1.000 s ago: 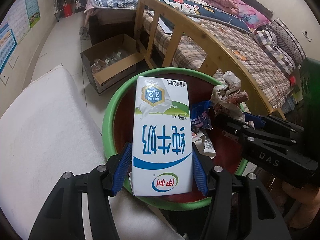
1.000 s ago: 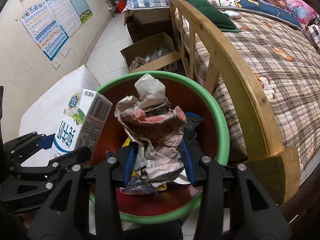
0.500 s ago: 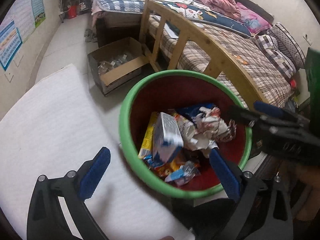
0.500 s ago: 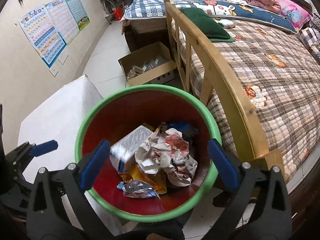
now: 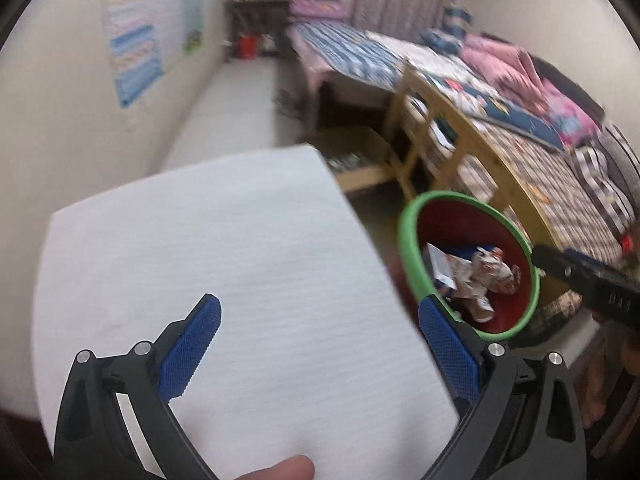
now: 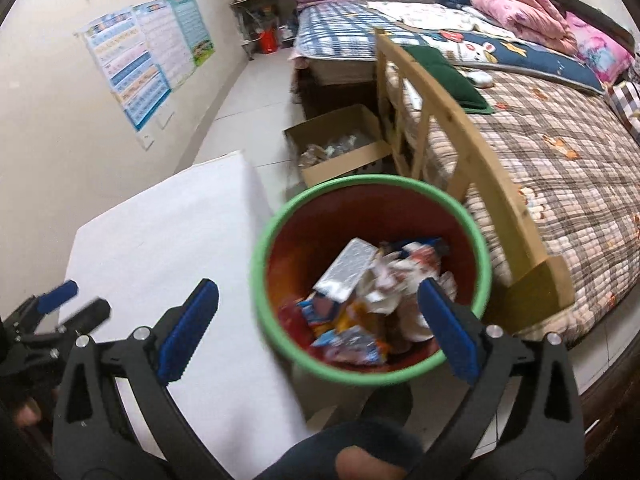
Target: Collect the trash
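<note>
A red bin with a green rim (image 6: 260, 248) (image 5: 406, 240) stands on the floor between a white table and a bed. Inside lie a milk carton (image 6: 346, 270) (image 5: 440, 264), crumpled paper (image 6: 394, 280) (image 5: 490, 274) and several bright wrappers (image 6: 348, 340). My right gripper (image 6: 318, 306) hangs open above the bin's near left rim, nothing between its blue pads. My left gripper (image 5: 320, 322) is open and empty over the white table (image 5: 208, 248), left of the bin. The right gripper shows at the right edge of the left wrist view; the left gripper at the lower left of the right wrist view.
A wooden bed frame (image 6: 448, 120) with a plaid quilt (image 6: 560, 168) runs along the right. An open cardboard box (image 6: 340, 148) sits on the floor behind the bin. A poster (image 6: 148, 64) hangs on the left wall. A slippered foot (image 6: 360, 448) shows at the bottom.
Both grippers opened and dropped the milk carton and the crumpled paper into the bin. Both then rose, and the left one swung left over the white table.
</note>
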`<action>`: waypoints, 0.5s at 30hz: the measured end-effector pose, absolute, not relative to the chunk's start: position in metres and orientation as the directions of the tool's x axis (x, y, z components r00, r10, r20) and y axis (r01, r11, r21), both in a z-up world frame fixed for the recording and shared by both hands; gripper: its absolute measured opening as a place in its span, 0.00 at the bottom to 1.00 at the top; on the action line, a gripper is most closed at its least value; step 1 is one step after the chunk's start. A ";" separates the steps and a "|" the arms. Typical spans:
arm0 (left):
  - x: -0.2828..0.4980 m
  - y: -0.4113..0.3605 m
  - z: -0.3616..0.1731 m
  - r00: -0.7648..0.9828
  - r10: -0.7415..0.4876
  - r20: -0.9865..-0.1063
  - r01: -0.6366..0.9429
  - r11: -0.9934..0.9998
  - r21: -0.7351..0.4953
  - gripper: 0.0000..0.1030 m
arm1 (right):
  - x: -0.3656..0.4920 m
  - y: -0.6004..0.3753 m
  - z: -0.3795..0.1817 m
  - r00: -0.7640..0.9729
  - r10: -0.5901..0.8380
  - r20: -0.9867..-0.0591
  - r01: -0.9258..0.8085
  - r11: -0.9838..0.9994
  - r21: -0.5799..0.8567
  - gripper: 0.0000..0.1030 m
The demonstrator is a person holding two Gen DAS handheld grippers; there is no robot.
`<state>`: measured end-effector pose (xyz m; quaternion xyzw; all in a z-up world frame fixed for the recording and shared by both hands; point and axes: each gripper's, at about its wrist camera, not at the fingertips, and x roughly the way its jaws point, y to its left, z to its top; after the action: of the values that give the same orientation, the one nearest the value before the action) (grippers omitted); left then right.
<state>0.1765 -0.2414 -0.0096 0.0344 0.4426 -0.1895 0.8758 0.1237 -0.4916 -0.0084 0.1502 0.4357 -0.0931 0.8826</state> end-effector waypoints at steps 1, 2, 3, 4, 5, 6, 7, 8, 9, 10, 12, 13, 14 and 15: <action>0.173 -0.230 -0.006 0.551 -0.296 -0.780 0.351 0.930 -0.105 0.92 | 0.121 -0.484 -0.007 0.605 -0.029 -0.796 0.287 0.940 0.184 0.95; 0.171 -0.222 -0.003 0.560 -0.292 -0.775 0.344 0.933 -0.103 0.92 | 0.118 -0.474 -0.005 0.606 -0.028 -0.795 0.278 0.944 0.179 0.95; 0.165 -0.208 0.000 0.581 -0.282 -0.764 0.333 0.938 -0.092 0.92 | 0.116 -0.462 -0.003 0.607 -0.029 -0.794 0.268 0.948 0.170 0.95; 0.161 -0.200 0.002 0.593 -0.274 -0.757 0.327 0.941 -0.084 0.92 | 0.113 -0.453 -0.001 0.608 -0.025 -0.794 0.256 0.952 0.166 0.95; 0.157 -0.190 0.003 0.608 -0.265 -0.749 0.319 0.945 -0.075 0.92 | 0.110 -0.443 0.000 0.609 -0.022 -0.793 0.247 0.955 0.163 0.95; 0.152 -0.179 0.005 0.621 -0.255 -0.741 0.308 0.949 -0.068 0.92 | 0.108 -0.438 0.001 0.609 -0.019 -0.793 0.242 0.957 0.163 0.95; 0.148 -0.169 0.006 0.630 -0.245 -0.737 0.297 0.953 -0.063 0.92 | 0.105 -0.427 0.002 0.609 -0.015 -0.793 0.232 0.959 0.160 0.95; 0.144 -0.159 0.006 0.637 -0.233 -0.735 0.284 0.957 -0.058 0.92 | 0.103 -0.420 0.003 0.611 -0.015 -0.791 0.225 0.962 0.155 0.95; 0.139 -0.149 0.006 0.640 -0.222 -0.735 0.273 0.961 -0.053 0.92 | 0.098 -0.409 0.006 0.626 -0.018 -0.779 0.215 0.965 0.151 0.95; 0.135 -0.139 0.007 0.644 -0.210 -0.736 0.264 0.964 -0.044 0.92 | 0.093 -0.400 0.009 0.641 -0.018 -0.767 0.206 0.967 0.150 0.95; 0.126 -0.122 0.006 0.654 -0.181 -0.735 0.242 0.970 -0.024 0.92 | 0.087 -0.384 0.012 0.655 -0.016 -0.755 0.187 0.972 0.142 0.95; 0.121 -0.115 0.006 0.660 -0.174 -0.731 0.230 0.973 -0.024 0.92 | 0.084 -0.376 0.013 0.660 -0.020 -0.751 0.180 0.975 0.133 0.95; 0.117 -0.107 0.006 0.664 -0.173 -0.727 0.220 0.975 -0.031 0.92 | 0.083 -0.367 0.013 0.664 -0.019 -0.747 0.173 0.976 0.129 0.95; 0.111 -0.096 0.006 0.670 -0.172 -0.722 0.204 0.978 -0.044 0.92 | 0.080 -0.357 0.013 0.666 -0.011 -0.746 0.161 0.979 0.129 0.95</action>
<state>0.1107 -0.0959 0.0059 0.0200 0.3932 -0.1029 0.9134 0.0803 -0.3565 0.0128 0.0921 0.4057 -0.0472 0.9081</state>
